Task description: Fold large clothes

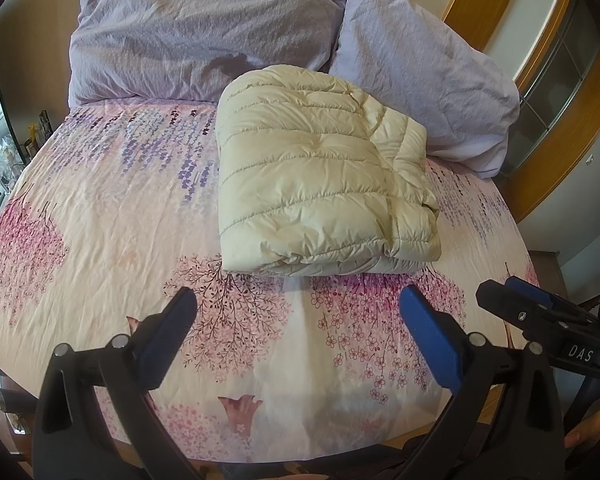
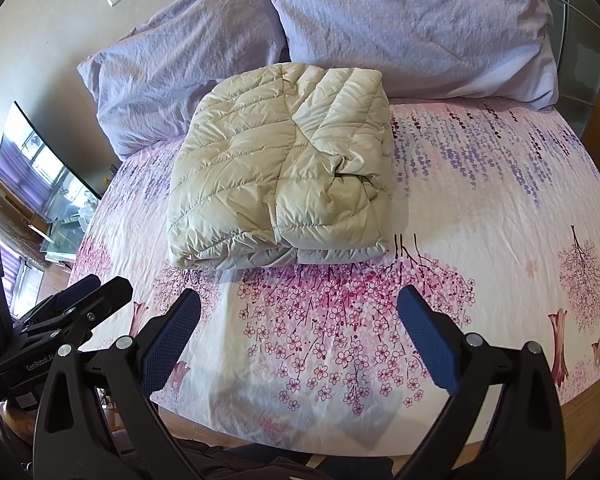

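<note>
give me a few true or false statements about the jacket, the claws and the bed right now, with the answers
1. The cream puffy jacket lies folded into a compact bundle on the flowered sheet. True.
2. The left claw is shut on the jacket. False: it is open and holds nothing, short of the jacket.
3. The right claw is open and empty. True.
4. The jacket hangs over the near edge of the bed. False: it sits well in from that edge, up by the pillows.
5. Two lilac pillows lie behind the jacket. True.
6. The sheet is plain white. False: it has pink and purple blossoms.
</note>
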Tool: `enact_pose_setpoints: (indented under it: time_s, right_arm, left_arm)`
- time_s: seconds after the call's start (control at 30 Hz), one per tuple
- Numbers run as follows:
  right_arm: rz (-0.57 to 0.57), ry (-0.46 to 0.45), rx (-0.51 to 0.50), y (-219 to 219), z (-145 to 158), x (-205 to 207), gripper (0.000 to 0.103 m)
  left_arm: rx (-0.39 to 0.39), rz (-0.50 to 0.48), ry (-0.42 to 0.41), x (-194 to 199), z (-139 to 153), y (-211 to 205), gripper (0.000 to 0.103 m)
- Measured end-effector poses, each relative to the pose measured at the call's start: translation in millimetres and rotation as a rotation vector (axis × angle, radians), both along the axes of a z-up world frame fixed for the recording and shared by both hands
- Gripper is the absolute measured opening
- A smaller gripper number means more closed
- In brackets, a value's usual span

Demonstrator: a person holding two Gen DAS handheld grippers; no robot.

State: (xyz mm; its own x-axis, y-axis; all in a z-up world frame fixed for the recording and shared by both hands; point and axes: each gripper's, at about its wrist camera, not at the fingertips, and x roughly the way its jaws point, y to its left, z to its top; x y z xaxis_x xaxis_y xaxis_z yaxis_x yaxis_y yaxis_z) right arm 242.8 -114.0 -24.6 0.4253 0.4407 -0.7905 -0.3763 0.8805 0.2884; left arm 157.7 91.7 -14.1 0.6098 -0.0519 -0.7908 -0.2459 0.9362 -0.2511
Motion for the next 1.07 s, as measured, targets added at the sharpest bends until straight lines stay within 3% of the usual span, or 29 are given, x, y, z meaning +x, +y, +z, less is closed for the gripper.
enact_pose_setpoints:
  time_s: [1.07]
  right_arm:
    - [0.001,0.001,0.000,-0.2,0.2,0.7,0.100]
  left_arm:
    - [0.003,0.002,0.005,-3.3,-4.5,3.2,0.101]
